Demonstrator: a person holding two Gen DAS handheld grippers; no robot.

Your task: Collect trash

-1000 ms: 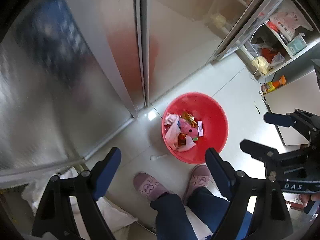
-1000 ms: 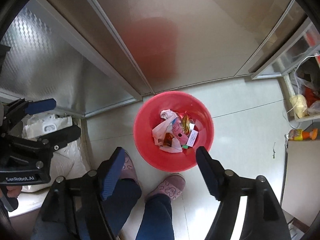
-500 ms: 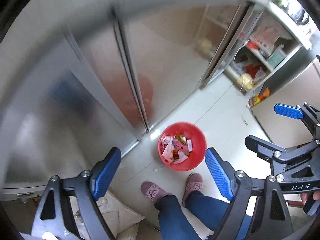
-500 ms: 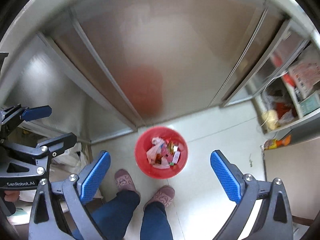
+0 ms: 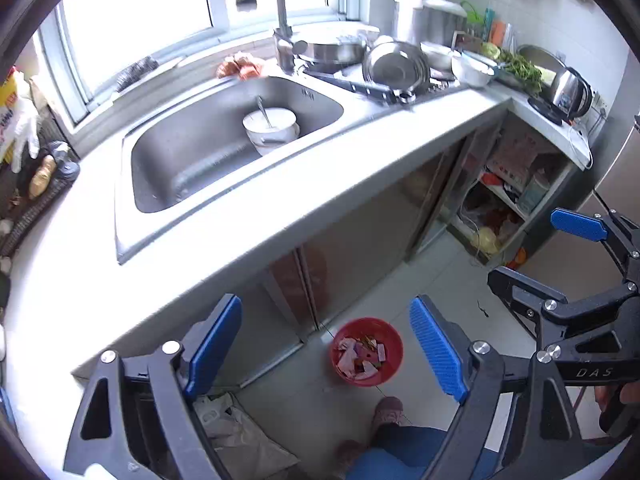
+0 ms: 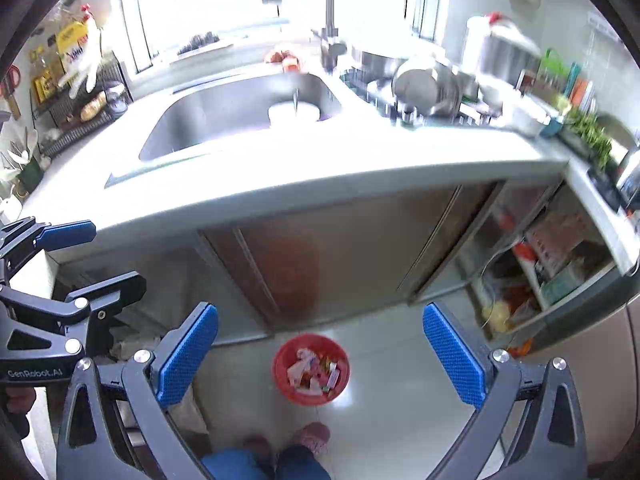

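both tongs have lifted high since the earlier frames: before, they hung low over the red bin with only cupboard doors behind it; now the sink and the desk top fill the upper view and the bin looks small, far below.

left tongs (image 5: 326, 344): released, nothing between the blue pads. right tongs (image 6: 320, 354): spread wide, also empty; they were narrower a moment back.

red bin (image 5: 366, 350) sits on the floor just in front of the cupboard doors, near the person's slippers (image 6: 310, 436). trash (image 5: 360, 356) lies inside it, wrappers and a crumpled pale bag, heaped loosely, below the rim. no loose trash made out on the floor beside it.

sink (image 5: 200, 152) holds a white bowl (image 5: 272, 128) with a spoon standing in it. pots and pans crowd the desk (image 5: 280, 208) to the right of the tap.

risks, as judged:
- right view is smeared with motion; aiming at anything now would be poor.
- next piece of trash not evident; small scraps on the bright desk could be missed.
- reaching near the stacked pans or the bowl with wide tongs could knock them.
- dropping trash from up here could miss the bin.
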